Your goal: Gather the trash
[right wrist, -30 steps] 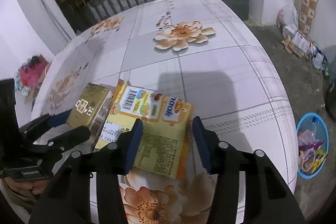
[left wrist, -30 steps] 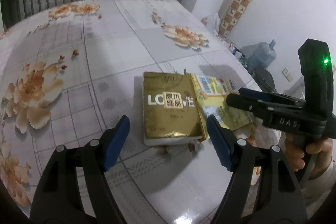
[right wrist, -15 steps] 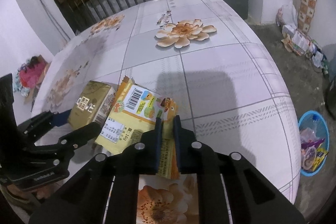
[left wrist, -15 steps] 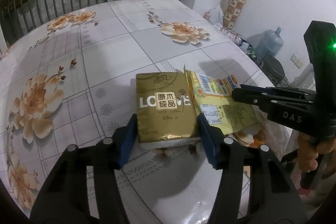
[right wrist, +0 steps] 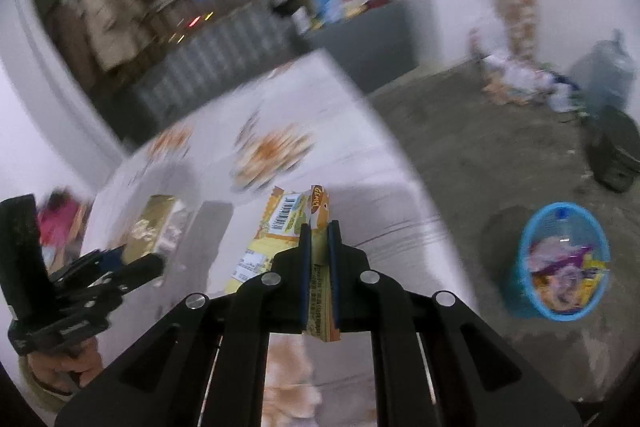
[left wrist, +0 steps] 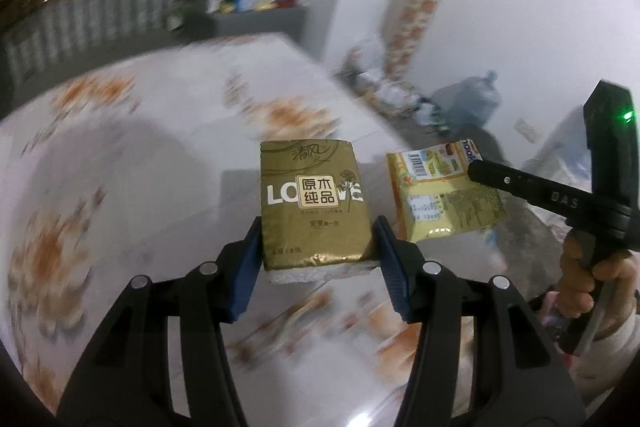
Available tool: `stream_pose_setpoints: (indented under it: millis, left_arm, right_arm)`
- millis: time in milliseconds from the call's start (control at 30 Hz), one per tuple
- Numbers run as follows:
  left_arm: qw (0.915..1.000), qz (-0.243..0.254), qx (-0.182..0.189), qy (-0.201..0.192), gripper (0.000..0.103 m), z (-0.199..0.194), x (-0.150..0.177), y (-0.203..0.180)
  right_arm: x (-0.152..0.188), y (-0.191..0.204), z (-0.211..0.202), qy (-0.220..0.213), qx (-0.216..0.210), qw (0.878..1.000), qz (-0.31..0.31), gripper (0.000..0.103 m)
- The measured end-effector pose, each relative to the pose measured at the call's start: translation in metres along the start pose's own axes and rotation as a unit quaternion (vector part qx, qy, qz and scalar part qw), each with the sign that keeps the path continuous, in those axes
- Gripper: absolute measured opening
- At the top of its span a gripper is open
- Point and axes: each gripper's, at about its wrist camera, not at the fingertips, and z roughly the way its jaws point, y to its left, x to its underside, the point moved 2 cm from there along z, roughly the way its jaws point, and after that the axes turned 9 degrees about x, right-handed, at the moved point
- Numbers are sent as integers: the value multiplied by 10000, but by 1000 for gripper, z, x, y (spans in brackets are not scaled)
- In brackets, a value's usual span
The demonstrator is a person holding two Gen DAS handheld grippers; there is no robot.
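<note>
- Left gripper (left wrist: pixel 318 259): blue pads clamped on both side edges of gold tissue pack (left wrist: pixel 314 203), near end of pack between pads, far end sticking out past fingertips.
- Tissue pack: held above floral table (left wrist: pixel 120 187), not touching it. Long axis along the fingers, pointing away from camera; printed gold face up, white underside visible at near edge.
- Right gripper (right wrist: pixel 319 239): pads closed tight on yellow snack wrapper (right wrist: pixel 280 223), pinching a fold near its right edge. Most of wrapper hanging out to the left of and beyond the pads, a short tail poking back between the fingers.
- Snack wrapper: flat sheet, barcode end far, long axis roughly along the fingers, tilted slightly left. In left wrist view, same wrapper (left wrist: pixel 444 195) sits just right of tissue pack, apart from it, gripped at its right edge by the right gripper (left wrist: pixel 476 169). Looks off the table surface; blur prevents certainty.
- Left gripper (right wrist: pixel 132 259) also seen at left in right wrist view, tissue pack (right wrist: pixel 154 227) in it.
- Blue basket (right wrist: pixel 524 283) on floor to the right of table, already holding wrappers and scraps, well apart from both grippers.
- Background heavily motion-blurred in both views.
</note>
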Motion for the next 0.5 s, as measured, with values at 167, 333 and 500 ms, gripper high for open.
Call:
stream_pose_setpoints:
  millis: [167, 333, 500]
  left_arm:
    - [9947, 428, 934, 36, 51, 32, -45, -54]
    - [9833, 604, 1605, 615, 52, 106, -77, -111]
    - [9639, 654, 2097, 1503, 52, 203, -83, -168]
  right_arm:
    - [-16, -81, -38, -602, 786, 9923, 751, 9]
    - [-13, -163, -52, -877, 1657, 9696, 1572, 9]
    - [9, -242, -29, -687, 2088, 9430, 2497, 9]
